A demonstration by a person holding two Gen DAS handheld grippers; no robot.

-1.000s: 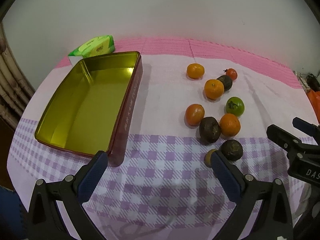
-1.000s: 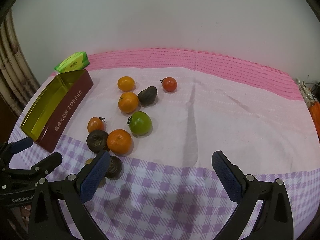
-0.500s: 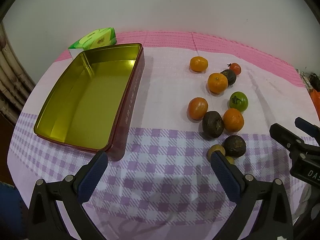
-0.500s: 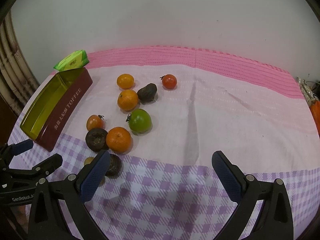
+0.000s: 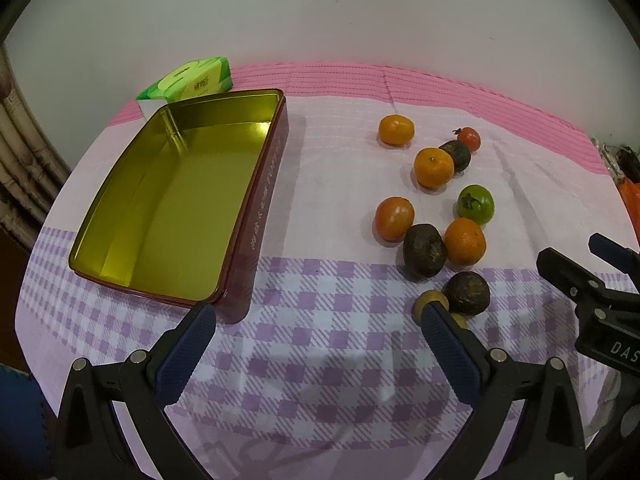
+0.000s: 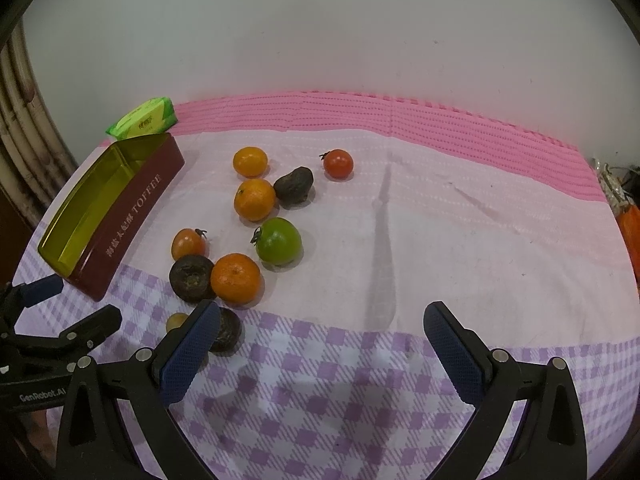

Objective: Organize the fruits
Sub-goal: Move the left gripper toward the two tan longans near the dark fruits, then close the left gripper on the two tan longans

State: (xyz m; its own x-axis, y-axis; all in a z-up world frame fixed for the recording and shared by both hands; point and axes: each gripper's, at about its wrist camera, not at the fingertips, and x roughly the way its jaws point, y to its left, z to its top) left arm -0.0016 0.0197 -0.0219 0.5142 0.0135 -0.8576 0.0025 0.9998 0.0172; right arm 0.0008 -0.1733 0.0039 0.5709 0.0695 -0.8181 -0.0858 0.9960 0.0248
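Note:
Several fruits lie loose on the tablecloth: orange mandarins (image 5: 433,167), a green tomato (image 5: 475,204), a red tomato (image 6: 338,163), an orange-red tomato (image 5: 393,218), dark wrinkled fruits (image 5: 424,250) and a small yellowish one (image 5: 429,301). An empty gold-lined tin (image 5: 180,200) marked TOFFEE (image 6: 132,214) stands to their left. My left gripper (image 5: 316,350) is open and empty above the near checked cloth. My right gripper (image 6: 320,350) is open and empty, with the nearest dark fruit (image 6: 227,330) just past its left fingertip.
A green tissue pack (image 5: 188,82) lies behind the tin by the white wall. The table (image 6: 460,220) is covered by a pink and purple checked cloth. Orange items (image 6: 630,224) sit at the far right edge. Each gripper shows at the edge of the other's view.
Both grippers have drawn back and risen slightly, so the tin and the fruits sit a little farther off. Nothing was grasped or moved.

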